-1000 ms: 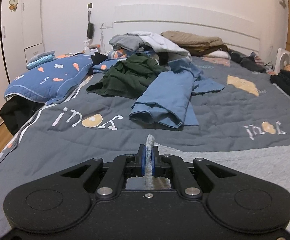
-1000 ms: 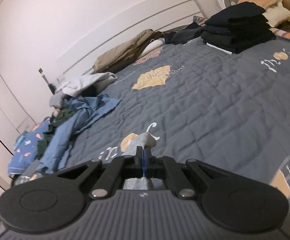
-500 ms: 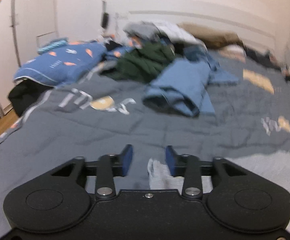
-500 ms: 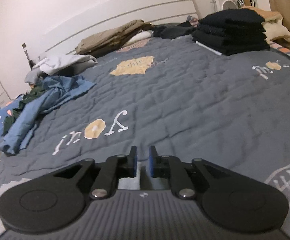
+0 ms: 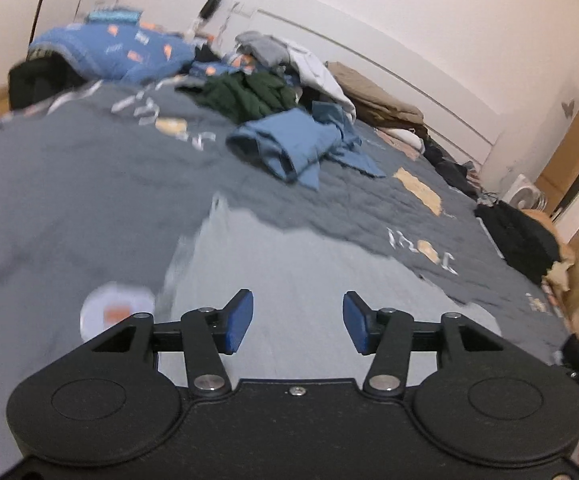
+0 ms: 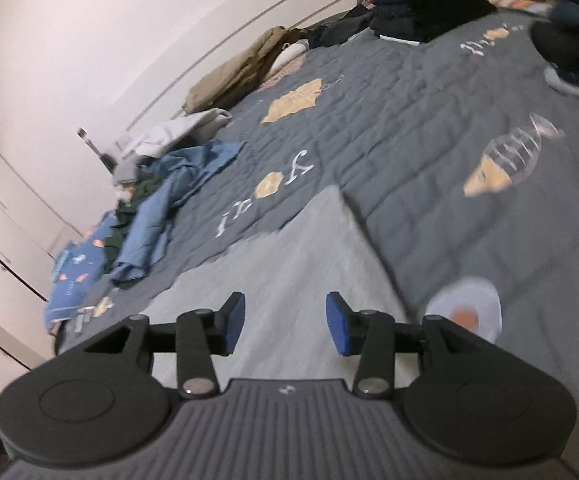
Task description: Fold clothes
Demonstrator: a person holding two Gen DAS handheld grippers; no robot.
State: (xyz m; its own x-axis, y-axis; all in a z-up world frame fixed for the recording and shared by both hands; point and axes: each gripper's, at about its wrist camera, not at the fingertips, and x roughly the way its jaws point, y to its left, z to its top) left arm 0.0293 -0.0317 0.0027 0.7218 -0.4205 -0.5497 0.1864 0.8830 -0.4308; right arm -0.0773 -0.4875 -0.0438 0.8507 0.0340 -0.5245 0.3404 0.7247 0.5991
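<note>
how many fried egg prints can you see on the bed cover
1. The fried egg print lies left of the grey garment in the left wrist view; the right wrist view shows it on the garment's right. Others may be hidden under clothes.

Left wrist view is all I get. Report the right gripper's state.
Observer: Right gripper is open. Its jaws have just been opening, and there is nothing between them.
Operator: Say what lies under it.
Observer: The grey garment, spread flat on the quilt.
Operator: Describe the garment's right side.
Observer: Its right edge runs straight back to a flat corner.
</note>
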